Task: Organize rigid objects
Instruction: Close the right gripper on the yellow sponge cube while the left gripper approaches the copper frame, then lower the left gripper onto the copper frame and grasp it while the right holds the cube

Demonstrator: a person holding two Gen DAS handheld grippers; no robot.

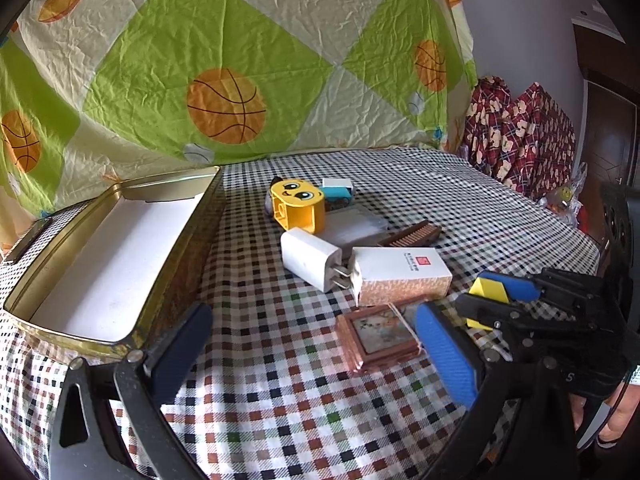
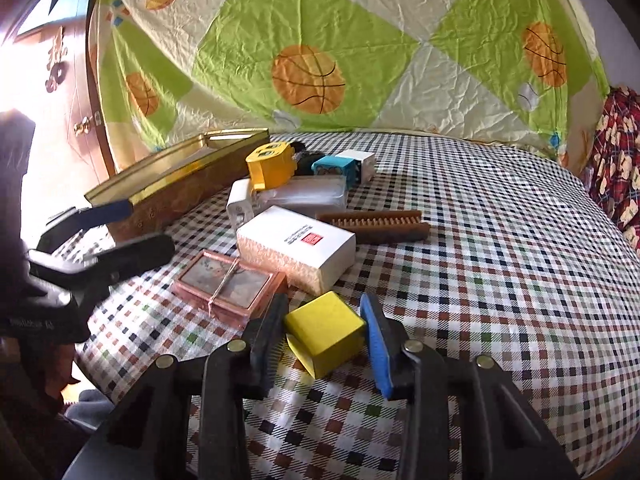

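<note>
the step in hand looks like picking up the yellow block (image 2: 325, 330) from the checked tablecloth (image 2: 500, 264); next, it likely needs lifting into the open tin box (image 1: 100, 248). the right gripper (image 2: 326, 334) clamps it on both sides. the left gripper (image 1: 316, 354) hangs wide apart, empty.

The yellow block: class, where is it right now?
In the right wrist view the yellow block sits low and central between the right gripper's fingers, just in front of the pink framed picture and the white box.
</note>
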